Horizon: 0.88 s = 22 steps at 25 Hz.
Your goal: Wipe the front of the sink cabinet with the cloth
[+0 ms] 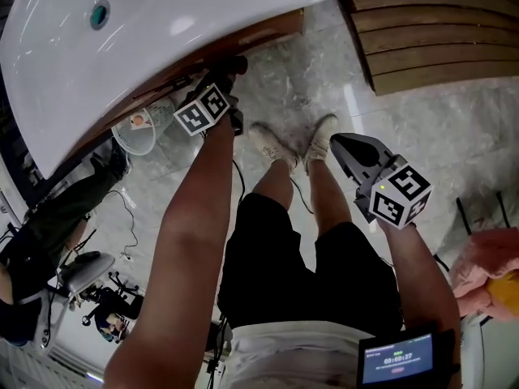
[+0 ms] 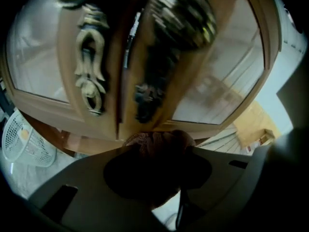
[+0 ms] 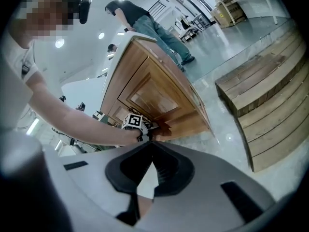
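Observation:
The wooden sink cabinet (image 1: pixel 268 32) stands under a white basin (image 1: pixel 162 23). My left gripper (image 1: pixel 233 70) reaches under the basin's edge to the cabinet front. In the left gripper view its jaws are shut on a bunched reddish-brown cloth (image 2: pixel 159 140), which presses against the lower frame of the cabinet doors (image 2: pixel 222 81). The right gripper view shows the cloth (image 3: pixel 163 128) against the cabinet's front (image 3: pixel 154 95). My right gripper (image 1: pixel 339 141) hangs apart, over the floor beside my feet. Its jaws (image 3: pixel 149 143) meet at the tips with nothing between them.
Ornate metal handles (image 2: pixel 91 71) sit on the doors. Wooden steps (image 1: pixel 430 31) lie to the right of the cabinet. A small white fan (image 1: pixel 134 132) stands on the floor at its left, near another person (image 1: pixel 49 217). A cable runs across the marble floor (image 1: pixel 268 96).

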Motion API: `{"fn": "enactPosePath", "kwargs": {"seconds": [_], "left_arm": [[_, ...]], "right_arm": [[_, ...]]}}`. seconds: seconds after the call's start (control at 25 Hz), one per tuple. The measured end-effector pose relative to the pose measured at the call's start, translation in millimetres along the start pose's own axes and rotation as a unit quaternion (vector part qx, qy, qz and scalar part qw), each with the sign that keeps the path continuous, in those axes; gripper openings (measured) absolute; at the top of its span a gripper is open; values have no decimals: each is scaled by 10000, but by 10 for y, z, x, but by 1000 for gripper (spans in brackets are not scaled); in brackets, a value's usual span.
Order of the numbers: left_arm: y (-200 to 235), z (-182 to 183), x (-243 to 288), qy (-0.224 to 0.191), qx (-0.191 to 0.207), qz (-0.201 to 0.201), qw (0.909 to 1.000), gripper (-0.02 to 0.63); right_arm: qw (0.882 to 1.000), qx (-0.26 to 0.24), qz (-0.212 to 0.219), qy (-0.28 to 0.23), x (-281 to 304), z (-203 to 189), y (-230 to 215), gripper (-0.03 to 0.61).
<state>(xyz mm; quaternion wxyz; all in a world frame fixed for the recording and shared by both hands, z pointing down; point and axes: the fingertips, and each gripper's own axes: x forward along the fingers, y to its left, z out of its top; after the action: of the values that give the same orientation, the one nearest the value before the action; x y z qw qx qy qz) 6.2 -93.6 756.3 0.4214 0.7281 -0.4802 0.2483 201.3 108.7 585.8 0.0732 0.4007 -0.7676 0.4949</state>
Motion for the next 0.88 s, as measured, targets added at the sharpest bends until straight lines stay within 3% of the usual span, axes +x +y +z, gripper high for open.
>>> {"fn": "enactPosePath", "kwargs": {"seconds": [0.16, 0.36, 0.6, 0.88], "left_arm": [[317, 112, -244, -239, -219, 176, 9993, 141], [475, 290, -603, -697, -587, -275, 9955, 141], [463, 315, -964, -618, -401, -532, 9959, 141], [683, 266, -1763, -426, -173, -545, 9975, 141]], "right_arm": [[9999, -65, -45, 141, 76, -12, 143, 12], [9997, -172, -34, 169, 266, 69, 396, 12], [9995, -285, 112, 102, 382, 165, 540, 12], [9980, -603, 147, 133, 562, 434, 1171, 12]]}}
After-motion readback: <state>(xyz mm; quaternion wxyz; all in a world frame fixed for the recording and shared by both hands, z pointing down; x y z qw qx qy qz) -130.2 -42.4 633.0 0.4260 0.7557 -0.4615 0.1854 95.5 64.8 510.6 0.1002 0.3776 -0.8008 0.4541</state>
